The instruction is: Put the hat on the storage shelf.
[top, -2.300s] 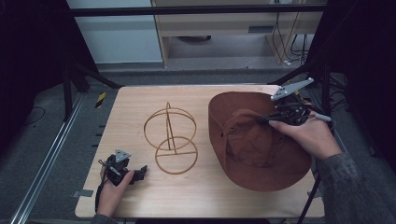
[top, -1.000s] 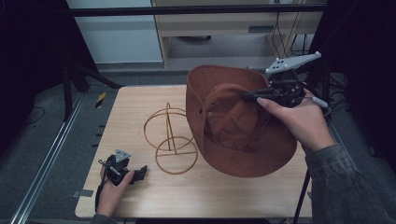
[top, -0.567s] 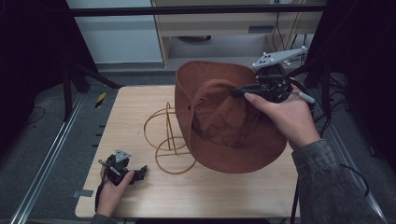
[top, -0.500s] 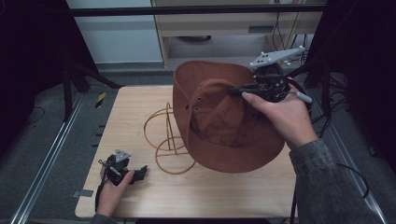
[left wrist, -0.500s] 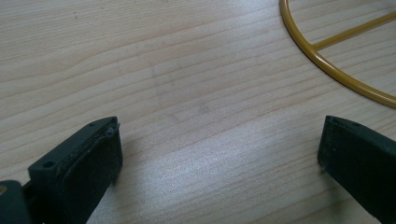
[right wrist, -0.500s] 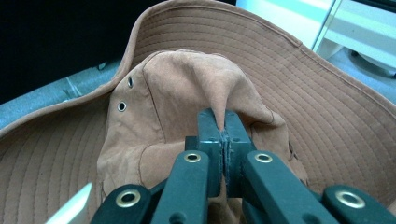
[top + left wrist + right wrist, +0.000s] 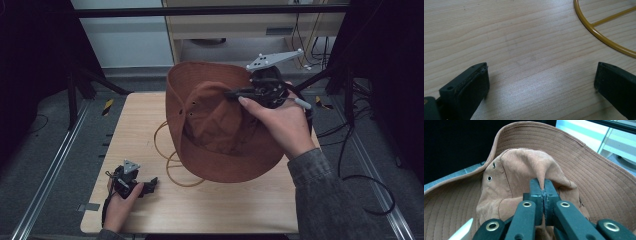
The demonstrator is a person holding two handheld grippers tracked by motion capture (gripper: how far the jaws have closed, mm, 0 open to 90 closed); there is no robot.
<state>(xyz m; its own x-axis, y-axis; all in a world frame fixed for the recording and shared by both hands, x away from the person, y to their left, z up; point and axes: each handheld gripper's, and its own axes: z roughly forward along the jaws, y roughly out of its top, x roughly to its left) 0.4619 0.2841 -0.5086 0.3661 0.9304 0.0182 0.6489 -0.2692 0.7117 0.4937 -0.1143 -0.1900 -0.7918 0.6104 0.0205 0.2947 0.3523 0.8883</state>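
Right gripper (image 7: pixel 235 93) up in the air over the far side, held in the right hand (image 7: pixel 280 122), grey sleeve coming in from the bottom right corner. Jaws pressed tight together, pinching a fold of cloth, seen close up in the right gripper view (image 7: pixel 543 192). Grey three-cornered plate on top. Left gripper (image 7: pixel 147 184) down low at the near left, lying flat, in the left hand (image 7: pixel 120 202). Jaws wide apart, nothing between them (image 7: pixel 541 82).
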